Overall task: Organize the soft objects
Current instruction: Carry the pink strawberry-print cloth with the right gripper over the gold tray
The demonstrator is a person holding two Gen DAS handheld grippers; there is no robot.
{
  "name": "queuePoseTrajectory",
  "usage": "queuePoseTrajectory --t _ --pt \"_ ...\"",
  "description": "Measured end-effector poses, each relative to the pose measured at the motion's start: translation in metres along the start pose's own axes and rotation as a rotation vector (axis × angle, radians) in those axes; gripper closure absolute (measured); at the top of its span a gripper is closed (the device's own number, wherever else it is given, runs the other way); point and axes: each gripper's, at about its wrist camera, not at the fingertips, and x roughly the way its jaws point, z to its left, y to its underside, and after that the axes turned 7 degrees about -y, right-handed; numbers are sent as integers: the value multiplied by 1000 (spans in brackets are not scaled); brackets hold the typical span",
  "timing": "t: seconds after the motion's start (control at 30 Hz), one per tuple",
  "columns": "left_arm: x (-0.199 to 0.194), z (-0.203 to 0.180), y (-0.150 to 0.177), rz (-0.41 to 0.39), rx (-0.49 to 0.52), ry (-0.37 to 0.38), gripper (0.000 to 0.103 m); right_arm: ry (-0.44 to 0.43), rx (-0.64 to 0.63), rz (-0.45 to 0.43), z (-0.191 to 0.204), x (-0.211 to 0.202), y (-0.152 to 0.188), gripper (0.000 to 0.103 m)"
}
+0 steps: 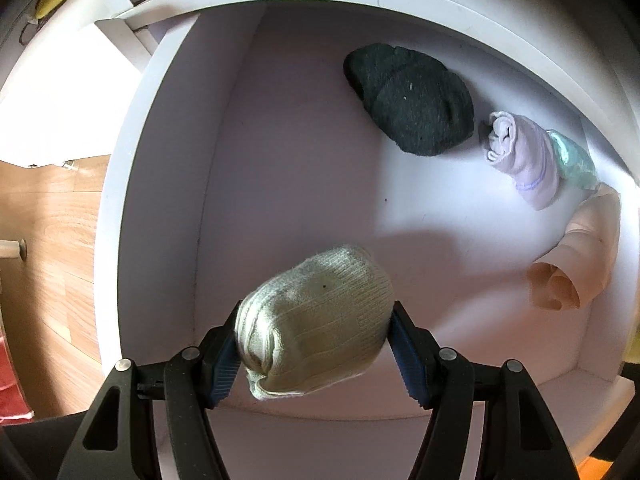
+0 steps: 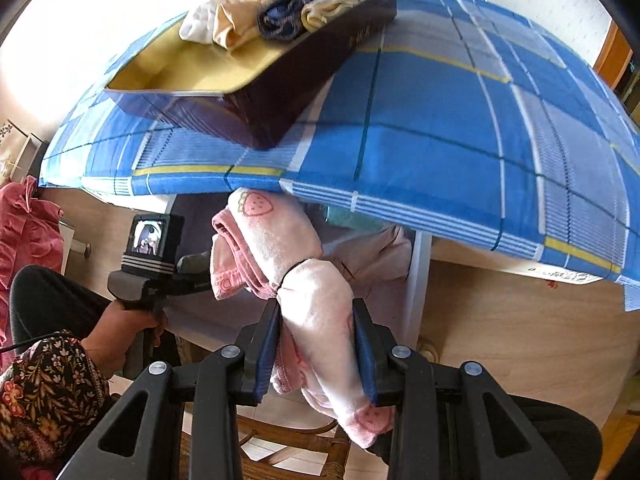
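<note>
My left gripper (image 1: 314,354) clamps the pale green sock roll (image 1: 316,328) over the white drawer (image 1: 132,184); mid-placement, next I lower and release near the dark sock bundle (image 1: 412,100). My right gripper (image 2: 316,344) pinches the pink strawberry cloth (image 2: 304,292), waiting.

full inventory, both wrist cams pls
pale green sock roll: 1, held above the white drawer
dark green sock bundle: 1, drawer floor, far side
lilac roll: 1, beside the dark one
mint roll: 1, behind the lilac one
peach roll: 1, drawer's right edge
pink strawberry cloth: 1, gripped
dark box: 1, yellow inside, on the blue checked cloth; holds several bundles
left hand-held gripper: shut on the sock roll
right hand-held gripper: shut on the cloth
hand: 1, floral sleeve
</note>
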Motion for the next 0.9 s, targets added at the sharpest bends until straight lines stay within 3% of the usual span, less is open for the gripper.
queuePoseTrajectory --t 0.6,0.9 --pt "-14 -5 -9 -6 42 -7 35 73 -40 -186 1 -80 -49 70" --pt "-13 -11 -6 -17 68 -24 35 31 18 -240 -10 -105 -82 70"
